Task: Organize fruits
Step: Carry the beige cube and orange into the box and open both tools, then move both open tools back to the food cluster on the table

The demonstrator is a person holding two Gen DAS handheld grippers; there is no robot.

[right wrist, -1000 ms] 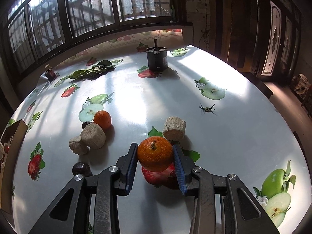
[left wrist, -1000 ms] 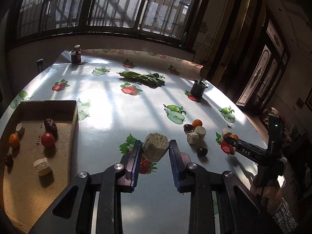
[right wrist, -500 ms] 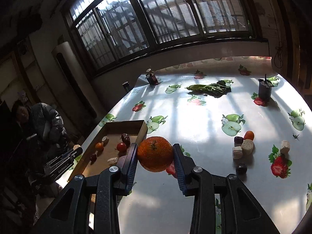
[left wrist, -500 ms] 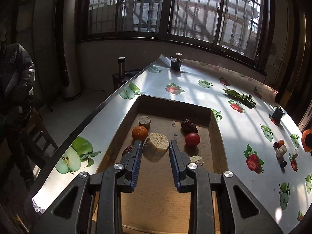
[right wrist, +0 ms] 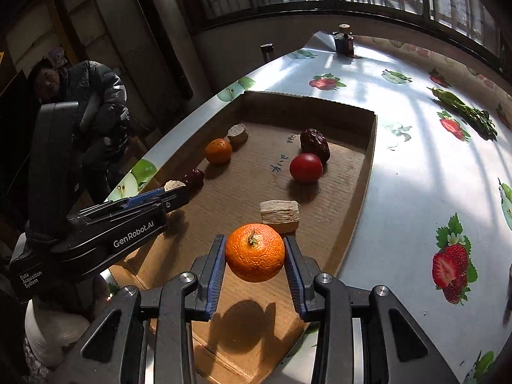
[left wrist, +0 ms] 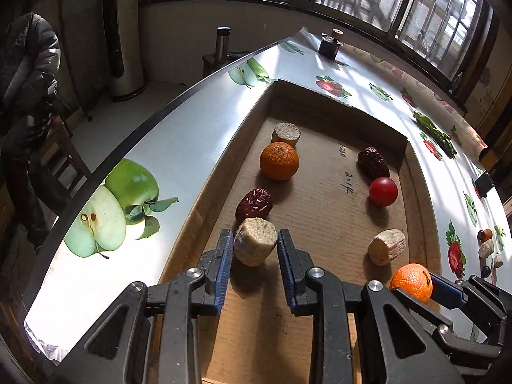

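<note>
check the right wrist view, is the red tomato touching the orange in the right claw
No, the red tomato lies farther back in the cardboard tray, well apart from the orange held in the right claw.

Orange tangerine (right wrist: 254, 252), brown cardboard tray (right wrist: 368, 150), fruit-print tablecloth (right wrist: 416, 166)

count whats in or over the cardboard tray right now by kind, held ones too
oranges: 2 (one lying in the tray, one held by the right gripper)
beige chunks: 3 (, one in the left gripper)
red dates: 2 ()
red round fruit: 1
total: 8
</note>
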